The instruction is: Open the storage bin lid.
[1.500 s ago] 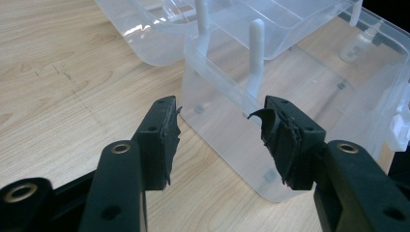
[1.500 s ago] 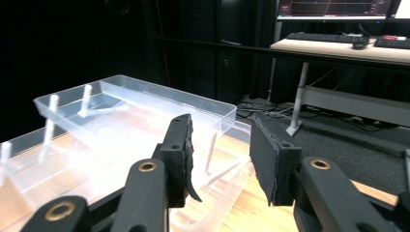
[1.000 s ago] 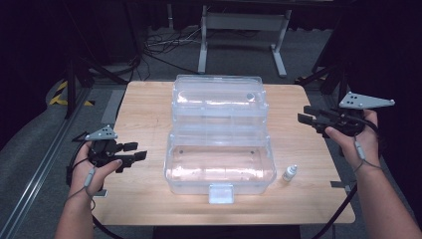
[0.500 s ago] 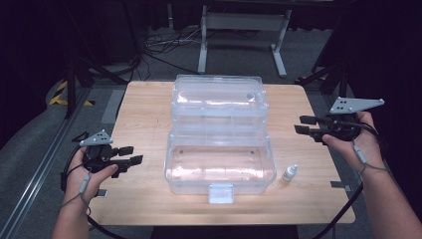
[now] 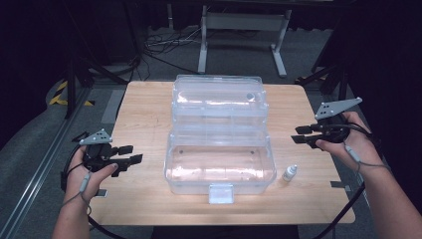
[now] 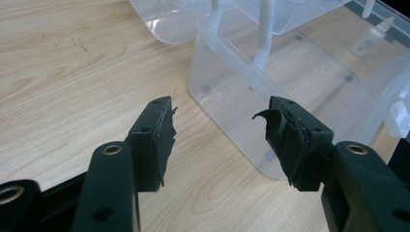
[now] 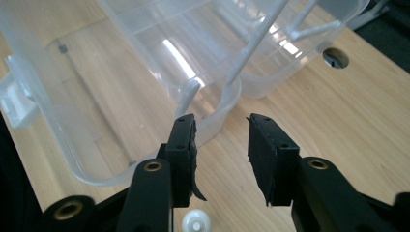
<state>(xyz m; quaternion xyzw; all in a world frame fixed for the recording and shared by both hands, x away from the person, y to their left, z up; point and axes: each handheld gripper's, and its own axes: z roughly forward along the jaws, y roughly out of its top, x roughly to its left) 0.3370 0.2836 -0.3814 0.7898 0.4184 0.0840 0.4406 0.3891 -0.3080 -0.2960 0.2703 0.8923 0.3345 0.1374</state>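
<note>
A clear plastic box stands open in the middle of the wooden table, its lid and trays folded up behind it. A small white dropper bottle stands just right of the box. My left gripper hovers left of the box, open and empty, its jaws pointing at the box's left wall. My right gripper hovers right of the box and above the bottle. Its jaws have just been closing, and it stays open with nothing between the jaws. The bottle's cap sits below its jaws.
A metal stand and cables lie on the floor beyond the table's far edge. A round hole is cut in the tabletop near the lid. Bare wood lies on both sides of the box.
My right gripper has drifted slightly toward the near edge and the box, and its jaws have narrowed. The left hand has barely shifted.
</note>
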